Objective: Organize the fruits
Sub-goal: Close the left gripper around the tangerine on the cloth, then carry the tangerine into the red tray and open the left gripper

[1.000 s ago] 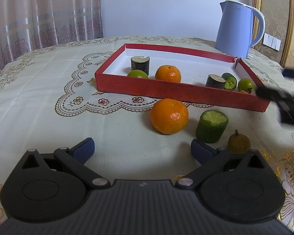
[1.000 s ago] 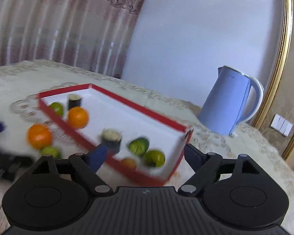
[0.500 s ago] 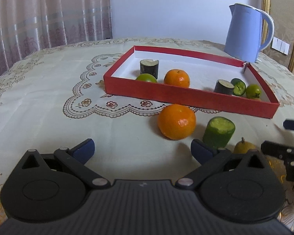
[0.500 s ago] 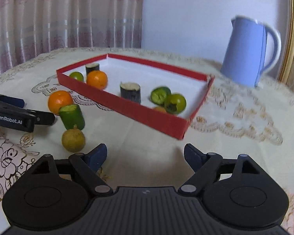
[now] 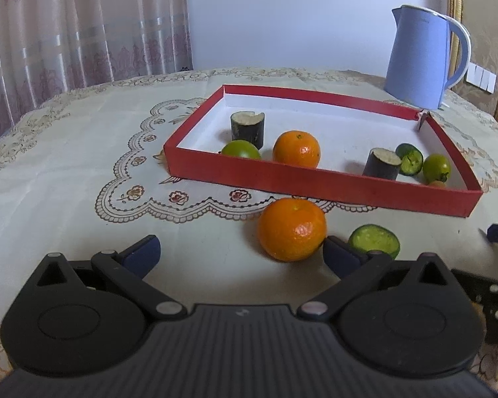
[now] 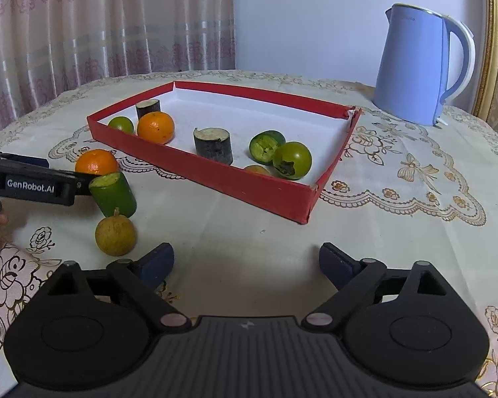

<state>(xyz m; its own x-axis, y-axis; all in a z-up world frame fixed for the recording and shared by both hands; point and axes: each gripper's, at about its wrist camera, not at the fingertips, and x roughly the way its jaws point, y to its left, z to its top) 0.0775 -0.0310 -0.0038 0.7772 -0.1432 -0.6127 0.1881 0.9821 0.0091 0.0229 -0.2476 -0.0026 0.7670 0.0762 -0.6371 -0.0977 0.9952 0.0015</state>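
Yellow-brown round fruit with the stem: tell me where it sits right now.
In the right wrist view, the yellow-brown fruit lies on the tablecloth at lower left, outside the red tray, right beside the green cut cylinder.

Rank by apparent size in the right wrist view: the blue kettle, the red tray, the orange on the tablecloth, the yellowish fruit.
1. red tray
2. blue kettle
3. yellowish fruit and orange on the tablecloth: similar; the fruit sits nearer and the orange is partly hidden, so unranked.
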